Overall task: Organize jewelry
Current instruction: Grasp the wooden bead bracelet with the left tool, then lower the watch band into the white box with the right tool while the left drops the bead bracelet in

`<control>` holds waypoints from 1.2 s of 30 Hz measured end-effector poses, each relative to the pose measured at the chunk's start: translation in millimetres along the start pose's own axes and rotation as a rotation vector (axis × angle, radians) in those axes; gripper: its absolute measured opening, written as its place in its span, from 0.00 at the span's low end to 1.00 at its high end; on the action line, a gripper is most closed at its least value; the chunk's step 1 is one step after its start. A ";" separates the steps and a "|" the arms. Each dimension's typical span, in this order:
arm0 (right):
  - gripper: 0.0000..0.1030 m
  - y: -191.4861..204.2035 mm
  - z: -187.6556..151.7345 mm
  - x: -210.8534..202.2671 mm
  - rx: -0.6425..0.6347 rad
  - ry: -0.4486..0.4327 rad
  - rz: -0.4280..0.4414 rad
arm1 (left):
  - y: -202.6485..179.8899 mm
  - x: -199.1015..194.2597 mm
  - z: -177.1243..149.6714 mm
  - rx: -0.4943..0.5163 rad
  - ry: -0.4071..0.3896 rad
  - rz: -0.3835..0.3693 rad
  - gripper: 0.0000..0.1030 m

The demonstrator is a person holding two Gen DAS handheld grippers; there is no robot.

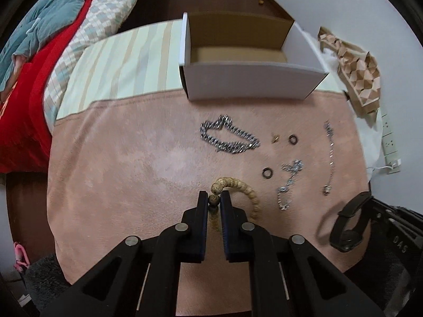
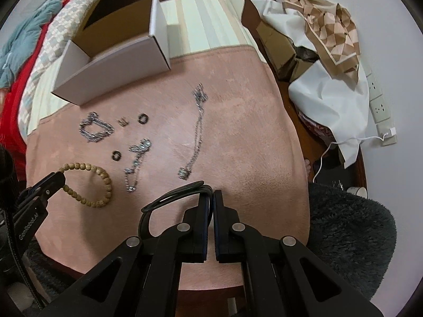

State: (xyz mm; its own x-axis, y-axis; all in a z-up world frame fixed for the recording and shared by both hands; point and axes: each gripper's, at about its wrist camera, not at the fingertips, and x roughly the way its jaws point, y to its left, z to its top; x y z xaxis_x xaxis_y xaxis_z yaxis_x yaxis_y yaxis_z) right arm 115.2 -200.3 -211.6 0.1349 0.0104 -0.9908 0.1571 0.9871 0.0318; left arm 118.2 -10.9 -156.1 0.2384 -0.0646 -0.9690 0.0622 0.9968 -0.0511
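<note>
My left gripper [image 1: 213,200] is shut on a wooden bead bracelet [image 1: 244,189], which also shows in the right wrist view [image 2: 101,179], low over a pink cloth [image 1: 132,171]. My right gripper [image 2: 211,196] is shut on a black cord loop [image 2: 169,198], seen from the left as a dark band [image 1: 346,227]. On the cloth lie a thick silver chain [image 1: 228,138], two dark rings [image 1: 293,139] [image 1: 267,172], a small gold piece [image 1: 275,138], a silver bracelet [image 1: 289,182] and a thin necklace [image 1: 330,155]. An open white cardboard box [image 1: 251,82] stands at the back.
A patterned scarf [image 2: 327,23] and white cloth [image 2: 333,92] lie at the right by a power strip [image 2: 378,100]. A striped cloth [image 1: 127,63] and bedding [image 1: 39,39] are at the left. A dark fluffy seat [image 2: 349,237] is at the right front.
</note>
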 end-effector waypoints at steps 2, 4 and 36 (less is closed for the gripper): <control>0.03 2.4 1.1 -7.7 -0.003 -0.018 0.010 | 7.1 0.5 3.7 -0.001 -0.022 -0.005 0.07; 0.03 6.0 2.8 -14.7 -0.009 -0.037 0.020 | -0.3 1.5 10.8 -0.001 -0.039 -0.014 0.07; 0.08 88.2 216.7 -3.4 -0.116 -0.132 0.181 | 22.0 19.2 206.7 -0.068 -0.085 -0.130 0.09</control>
State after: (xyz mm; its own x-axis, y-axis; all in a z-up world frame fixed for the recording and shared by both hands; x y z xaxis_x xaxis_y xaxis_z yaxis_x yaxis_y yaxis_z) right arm 340.6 -148.0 -176.9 0.2780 0.1753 -0.9444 0.0063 0.9828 0.1843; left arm 324.5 -0.2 -125.9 0.3142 -0.1940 -0.9293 0.0331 0.9805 -0.1935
